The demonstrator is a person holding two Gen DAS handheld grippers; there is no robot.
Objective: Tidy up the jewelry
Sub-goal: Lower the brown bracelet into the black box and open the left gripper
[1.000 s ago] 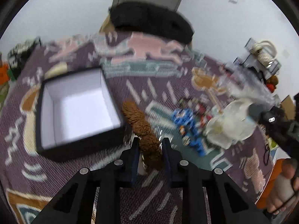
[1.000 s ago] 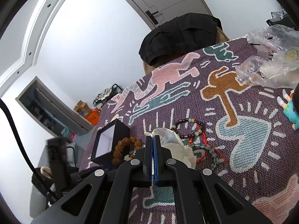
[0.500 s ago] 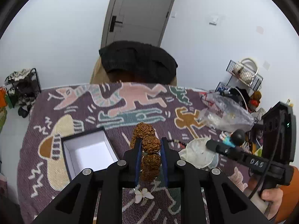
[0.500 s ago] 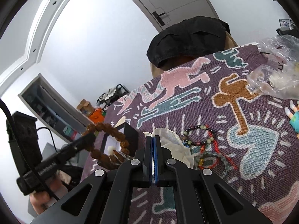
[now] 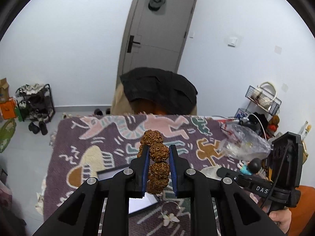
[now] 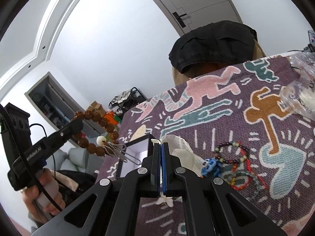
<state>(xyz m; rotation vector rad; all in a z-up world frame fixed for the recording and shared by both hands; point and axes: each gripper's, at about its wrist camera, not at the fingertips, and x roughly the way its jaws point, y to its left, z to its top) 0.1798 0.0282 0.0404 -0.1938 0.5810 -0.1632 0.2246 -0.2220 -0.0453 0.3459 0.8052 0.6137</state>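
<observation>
Left gripper (image 5: 157,153) is clamped on a chunky brown bead bracelet (image 5: 157,161), holding it up in the air above the black box (image 6: 135,153) near the table's (image 5: 65,137) left edge – its silver chain and white bead dangle just beside the box rim. Right gripper (image 6: 159,153) is closed tight on nothing, hovering over a crumpled white bag (image 6: 181,151). Further back on the patterned cloth sit a tangle of small bead bracelets (image 6: 238,167) with a blue toy (image 6: 211,166) just beside them, then a clear plastic bag (image 5: 246,141) toward the far right edge.
</observation>
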